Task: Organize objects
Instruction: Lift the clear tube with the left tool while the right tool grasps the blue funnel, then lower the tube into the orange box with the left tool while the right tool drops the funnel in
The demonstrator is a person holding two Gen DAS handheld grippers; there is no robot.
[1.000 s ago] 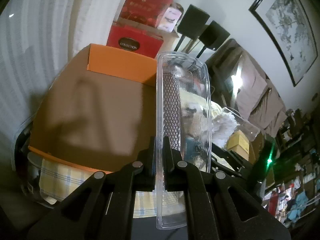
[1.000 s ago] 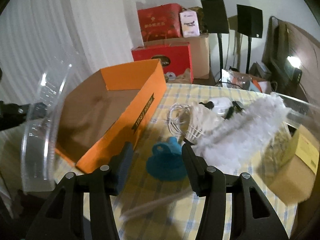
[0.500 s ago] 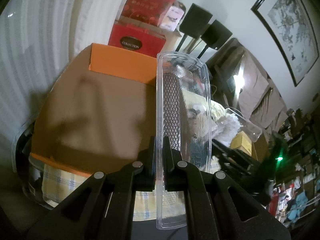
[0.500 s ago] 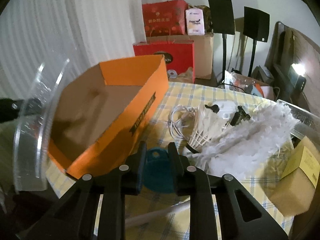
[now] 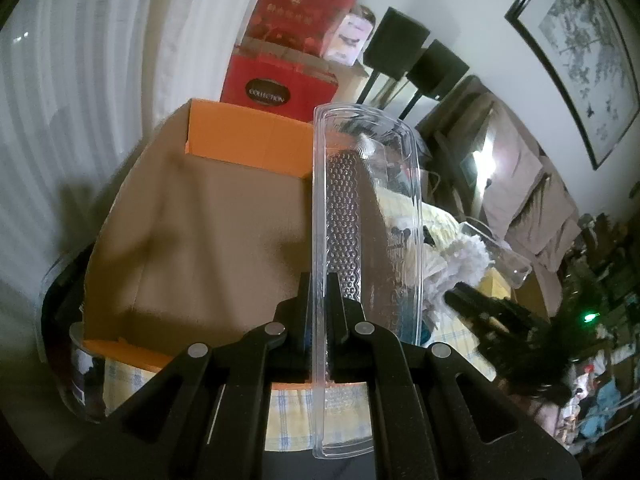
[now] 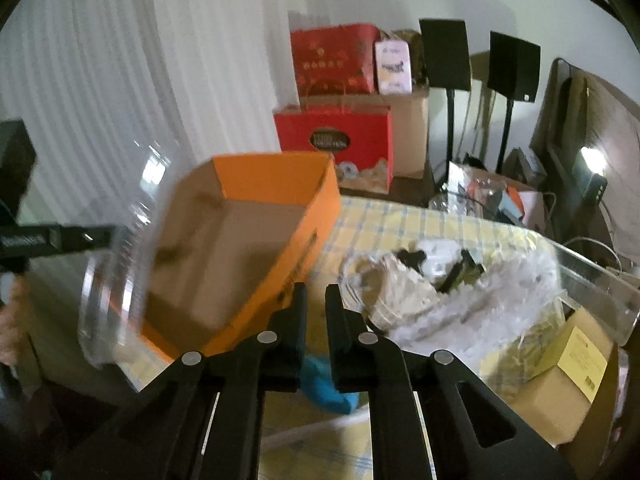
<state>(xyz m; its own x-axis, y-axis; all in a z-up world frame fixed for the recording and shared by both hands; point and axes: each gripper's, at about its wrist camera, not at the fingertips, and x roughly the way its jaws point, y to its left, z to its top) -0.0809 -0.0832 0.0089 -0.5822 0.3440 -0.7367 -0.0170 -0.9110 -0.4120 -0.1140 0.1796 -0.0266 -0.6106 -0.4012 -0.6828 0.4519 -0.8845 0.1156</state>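
My left gripper [image 5: 319, 300] is shut on the rim of a clear plastic tray [image 5: 364, 216] and holds it upright over the near edge of an open orange cardboard box [image 5: 208, 232]. In the right wrist view the tray [image 6: 116, 280] is a blurred clear shape at the box's left corner [image 6: 240, 248]. My right gripper [image 6: 316, 308] is nearly shut, its fingers on either side of a blue object [image 6: 324, 384] that lies low between them; whether they grip it I cannot tell. The right gripper also shows in the left wrist view [image 5: 480, 308].
A checked yellow cloth [image 6: 400, 220] covers the table. On it lie white feathery items [image 6: 472, 308], a white cable [image 6: 356, 276], a clear box [image 6: 600, 292] and a small cardboard box [image 6: 560, 376]. Red gift boxes [image 6: 336, 140] and black stands [image 6: 446, 56] are behind.
The right gripper's fingers closed around the blue object and the view rose. The left gripper moved the clear tray closer over the orange box.
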